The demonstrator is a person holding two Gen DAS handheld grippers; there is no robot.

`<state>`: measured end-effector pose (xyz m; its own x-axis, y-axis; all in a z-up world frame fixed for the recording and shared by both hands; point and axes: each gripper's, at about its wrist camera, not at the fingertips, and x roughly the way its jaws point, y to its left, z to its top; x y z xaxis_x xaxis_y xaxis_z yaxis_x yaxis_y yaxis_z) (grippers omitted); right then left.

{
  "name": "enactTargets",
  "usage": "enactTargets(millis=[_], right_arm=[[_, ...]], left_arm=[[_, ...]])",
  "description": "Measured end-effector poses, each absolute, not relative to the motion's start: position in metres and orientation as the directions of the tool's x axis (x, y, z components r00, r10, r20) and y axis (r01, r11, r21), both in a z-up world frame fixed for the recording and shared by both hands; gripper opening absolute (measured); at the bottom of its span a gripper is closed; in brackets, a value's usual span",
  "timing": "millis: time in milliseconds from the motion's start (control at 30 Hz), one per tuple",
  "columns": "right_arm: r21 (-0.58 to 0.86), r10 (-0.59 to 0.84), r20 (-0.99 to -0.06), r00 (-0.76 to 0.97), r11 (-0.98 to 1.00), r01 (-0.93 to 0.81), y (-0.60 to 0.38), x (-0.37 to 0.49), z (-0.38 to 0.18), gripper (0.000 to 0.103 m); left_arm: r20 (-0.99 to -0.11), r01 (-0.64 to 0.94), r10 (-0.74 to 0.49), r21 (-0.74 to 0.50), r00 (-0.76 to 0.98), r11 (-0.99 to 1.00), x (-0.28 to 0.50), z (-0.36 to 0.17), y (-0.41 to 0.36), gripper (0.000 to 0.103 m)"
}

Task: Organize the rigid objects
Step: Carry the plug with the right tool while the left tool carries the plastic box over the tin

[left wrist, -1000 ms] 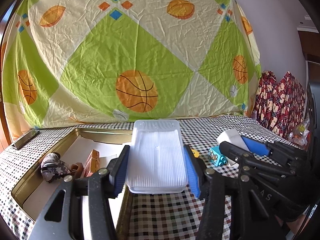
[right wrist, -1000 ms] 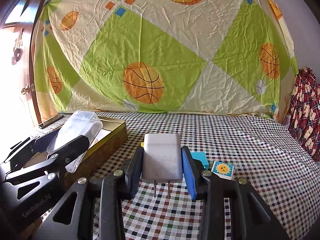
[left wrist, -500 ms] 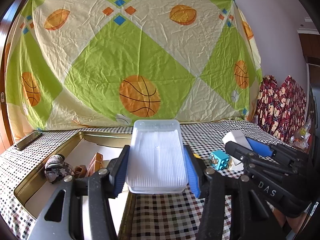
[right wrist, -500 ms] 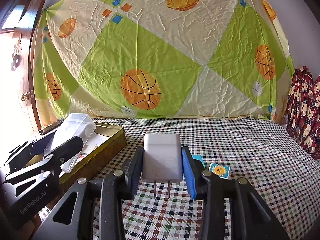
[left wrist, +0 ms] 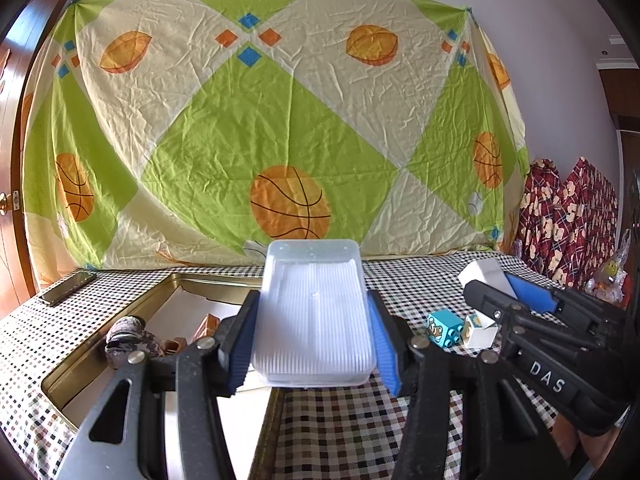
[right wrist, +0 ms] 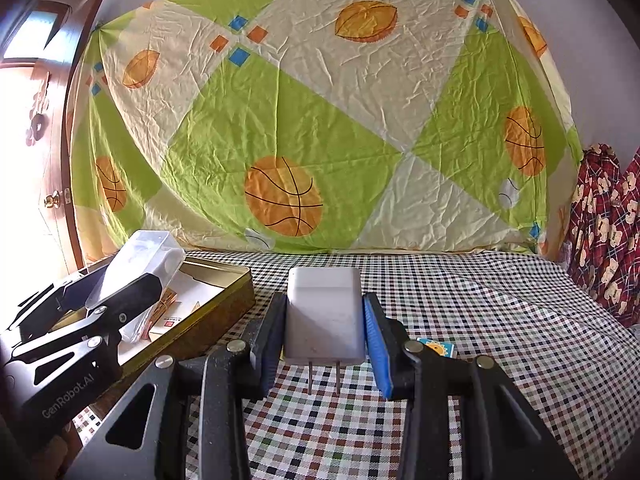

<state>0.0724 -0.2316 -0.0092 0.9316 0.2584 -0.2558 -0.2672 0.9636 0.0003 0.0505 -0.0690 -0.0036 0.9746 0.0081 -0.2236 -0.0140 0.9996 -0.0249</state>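
Checked surface lies beneath both tools. Left hand-held gripper is clamped on a clear plastic box, right hand-held gripper on a white charger; each should be lowered level into the gold tin at left before release.

Two grippers, left and right; one clear plastic box, one white charger, one gold tin, two toy blocks, one phone

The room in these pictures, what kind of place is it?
Probably a room in a home, not a lab: a basketball-print bedsheet hangs as a backdrop, a checked tablecloth covers the table, and a wooden door stands at the left.
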Motion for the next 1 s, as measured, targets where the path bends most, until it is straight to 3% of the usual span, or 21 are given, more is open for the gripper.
enactTargets(millis=[1000], right_arm=[[-0.005, 0.310, -0.183, 0.933, 0.949, -0.316, -0.205, 0.055, -0.007, 0.040]], left_arm=[[-0.161, -0.048, 0.040, -0.045, 0.986, 0.998, 0.029, 0.001, -0.040, 0.051]])
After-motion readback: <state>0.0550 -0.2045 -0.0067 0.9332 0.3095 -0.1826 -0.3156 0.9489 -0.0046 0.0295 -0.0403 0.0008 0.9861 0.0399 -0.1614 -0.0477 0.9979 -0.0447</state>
